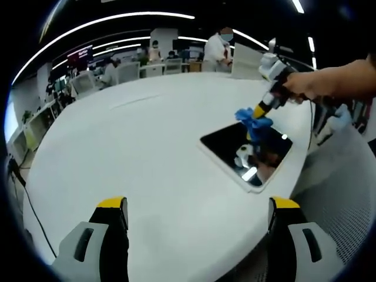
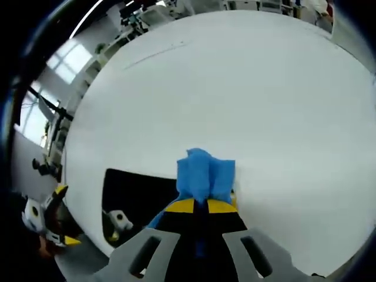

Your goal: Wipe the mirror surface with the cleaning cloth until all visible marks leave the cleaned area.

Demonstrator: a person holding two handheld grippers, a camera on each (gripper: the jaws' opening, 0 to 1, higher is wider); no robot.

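The mirror [image 1: 235, 147] is a dark, white-framed rectangle lying flat near the white table's right edge. My right gripper [image 1: 262, 110], held by a person's hand [image 1: 329, 85], reaches in from the right, and the blue cleaning cloth [image 1: 254, 120] in it touches the mirror's far edge. In the right gripper view, that gripper [image 2: 200, 205] is shut on the bunched cloth [image 2: 205, 173], with the mirror [image 2: 138, 191] just left of it. My left gripper [image 1: 198, 217] is open over bare table, short of the mirror, with nothing between its jaws. It also appears as the left gripper [image 2: 50, 218] beyond the mirror.
The white table [image 1: 135, 147] stretches wide to the left and behind the mirror. Its edge [image 1: 305, 158] runs close to the mirror's right side. Chairs [image 1: 126, 71] and people [image 1: 218, 47] stand beyond the far edge. A cable [image 1: 23, 194] hangs at the left.
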